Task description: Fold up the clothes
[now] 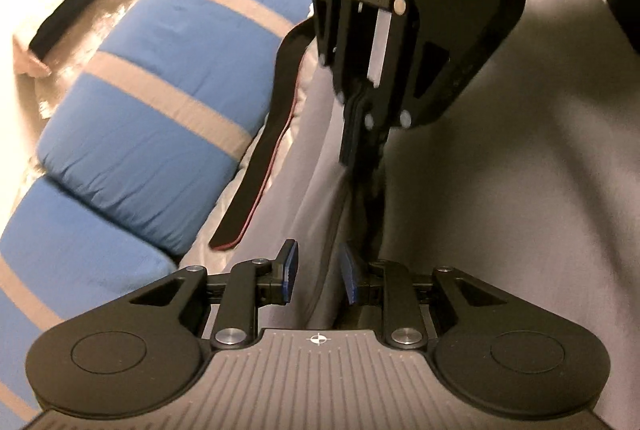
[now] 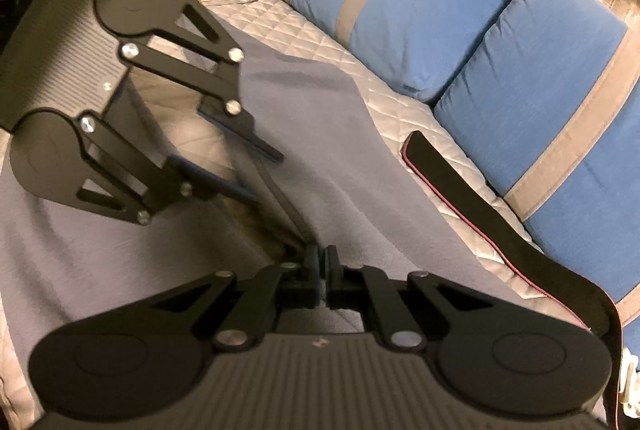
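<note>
The grey garment [image 1: 500, 190] lies spread over the quilted cover [image 2: 320, 38], a ridge of it pulled up at centre. The right gripper [image 2: 323, 272] is clamped on that ridge. The left gripper [image 1: 318, 272] stands a little open, cloth between its pads but not pinched. The risk: one pinch alone could slip, or the fold could drag toward the black strap [image 2: 460, 190] at 3 o'clock
</note>
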The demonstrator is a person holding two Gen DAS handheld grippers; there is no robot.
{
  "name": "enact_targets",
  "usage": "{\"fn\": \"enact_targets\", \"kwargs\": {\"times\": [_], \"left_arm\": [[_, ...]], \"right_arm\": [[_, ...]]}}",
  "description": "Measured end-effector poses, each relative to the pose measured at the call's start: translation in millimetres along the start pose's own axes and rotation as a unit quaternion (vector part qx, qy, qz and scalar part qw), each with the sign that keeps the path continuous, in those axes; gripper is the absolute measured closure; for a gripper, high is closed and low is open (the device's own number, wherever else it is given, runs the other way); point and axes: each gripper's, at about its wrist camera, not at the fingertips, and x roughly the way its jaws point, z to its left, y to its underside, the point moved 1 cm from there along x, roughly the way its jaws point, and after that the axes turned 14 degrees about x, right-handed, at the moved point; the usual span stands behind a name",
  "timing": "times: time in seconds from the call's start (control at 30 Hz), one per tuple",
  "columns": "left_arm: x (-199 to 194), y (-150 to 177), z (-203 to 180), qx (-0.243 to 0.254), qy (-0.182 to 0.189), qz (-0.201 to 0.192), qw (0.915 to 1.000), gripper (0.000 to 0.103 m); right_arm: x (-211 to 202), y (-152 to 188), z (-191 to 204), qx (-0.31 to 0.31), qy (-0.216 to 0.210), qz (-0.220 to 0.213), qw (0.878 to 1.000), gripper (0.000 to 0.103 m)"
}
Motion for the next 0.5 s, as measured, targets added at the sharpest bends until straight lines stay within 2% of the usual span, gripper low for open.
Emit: {"fn": "enact_targets", "kwargs": {"times": [0.4, 0.43, 0.47, 0.5], "left_arm": [[24, -14, -6, 0.018, 0.020, -0.008, 0.9996, 0.081], [24, -14, -6, 0.017, 0.021, -0.006, 0.9996, 0.083], [25, -14, -6, 0.016, 0.024, -0.005, 0.9996, 0.093], [24, -15, -5, 0.013, 0.031, -0.006, 0.9994, 0.098]], "right_arm": [[-5, 7, 3, -0.025, -0.018, -0.001, 1.000, 0.101], [-5, 7, 3, -0.029, -0.020, 0.001, 0.999, 0.101], [-5, 8, 5, -0.036, -0.021, 0.002, 0.999, 0.101], [-5, 9, 6, -0.045, -0.021, 0.004, 0.999, 0.100]]}}
